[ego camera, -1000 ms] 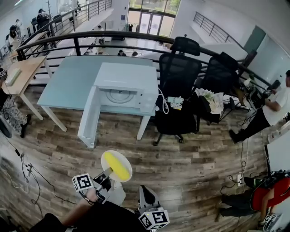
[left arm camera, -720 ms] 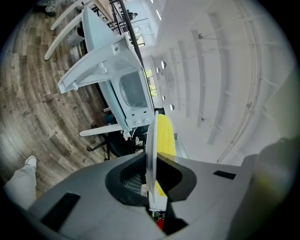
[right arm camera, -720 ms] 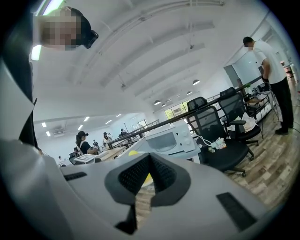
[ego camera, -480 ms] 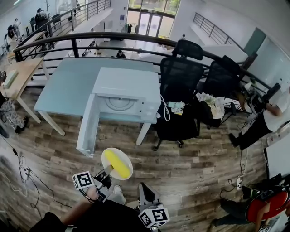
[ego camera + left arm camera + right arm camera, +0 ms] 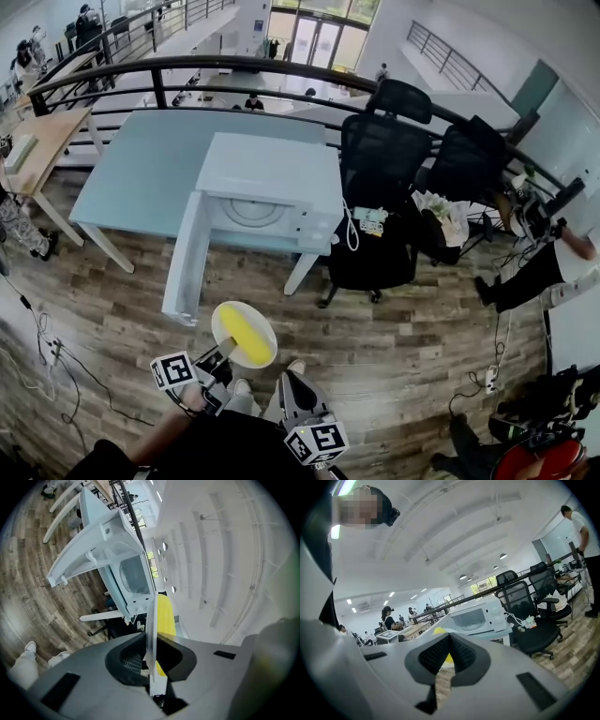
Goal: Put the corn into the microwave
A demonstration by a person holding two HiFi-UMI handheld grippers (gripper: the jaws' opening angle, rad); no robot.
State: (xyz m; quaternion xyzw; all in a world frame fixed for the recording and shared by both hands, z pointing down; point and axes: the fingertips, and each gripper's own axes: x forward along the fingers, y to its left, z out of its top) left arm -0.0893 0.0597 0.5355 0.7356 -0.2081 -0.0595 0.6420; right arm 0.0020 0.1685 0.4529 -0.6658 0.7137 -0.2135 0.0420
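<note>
Left claw: clamped on plate rim; we hold plate level so corn lies secure, near us. Right claw: closed, empty. Microwave: far, on surface, door open for loading.

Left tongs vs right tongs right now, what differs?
The left tongs are clamped on the rim of the plate carrying the corn; the right tongs are shut on nothing. In the head view the left tongs reach further ahead, the right tongs nearer the body. Both point toward the open microwave.
</note>
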